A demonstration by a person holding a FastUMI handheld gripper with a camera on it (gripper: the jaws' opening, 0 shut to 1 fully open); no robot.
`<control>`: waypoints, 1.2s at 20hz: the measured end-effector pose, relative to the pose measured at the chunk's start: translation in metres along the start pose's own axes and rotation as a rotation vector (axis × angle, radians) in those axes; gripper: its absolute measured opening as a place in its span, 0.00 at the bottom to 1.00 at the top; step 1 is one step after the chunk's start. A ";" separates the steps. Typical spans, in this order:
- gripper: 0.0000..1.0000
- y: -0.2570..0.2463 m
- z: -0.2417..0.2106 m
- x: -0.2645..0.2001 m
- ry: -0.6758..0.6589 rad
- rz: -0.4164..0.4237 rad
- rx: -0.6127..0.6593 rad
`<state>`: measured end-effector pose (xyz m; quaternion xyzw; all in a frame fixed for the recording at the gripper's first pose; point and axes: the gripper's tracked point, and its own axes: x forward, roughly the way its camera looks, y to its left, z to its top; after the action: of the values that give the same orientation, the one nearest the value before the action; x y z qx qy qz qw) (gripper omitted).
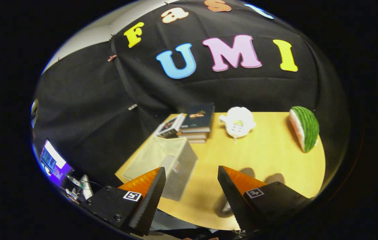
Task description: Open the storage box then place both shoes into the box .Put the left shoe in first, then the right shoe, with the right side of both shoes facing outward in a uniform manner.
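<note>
Hand-held gripper [191, 186] open, fingers spread above the surface [269, 156], holding nothing. Storage box [167, 163] sits just ahead of the left finger, near a book stack [195, 123].

Your gripper [192, 196] hangs above the wooden table [269, 160], fingers spread wide and holding nothing. The storage box [172, 160] sits just ahead of the left finger (lid state unclear), books [195, 123] stacked beyond it.

Pale storage box [170, 163], tabletop
</note>
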<state>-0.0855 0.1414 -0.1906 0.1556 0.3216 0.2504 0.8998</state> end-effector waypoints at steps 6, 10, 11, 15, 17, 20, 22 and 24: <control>0.90 -0.074 -0.086 0.007 0.133 -0.169 0.060; 0.84 -0.094 -0.124 0.041 0.212 -0.211 0.079; 0.80 -0.104 -0.129 0.047 0.223 -0.221 0.082; 0.69 -0.126 -0.153 0.090 0.300 -0.280 0.103; 0.69 -0.121 -0.150 0.112 0.296 -0.299 0.141; 0.52 -0.150 -0.154 0.130 0.309 -0.411 0.123; 0.22 -0.151 -0.148 0.128 0.294 -0.431 0.146; 0.08 -0.145 -0.136 0.118 0.262 -0.422 0.183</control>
<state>-0.0451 0.1029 -0.4152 0.1322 0.4820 0.0452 0.8649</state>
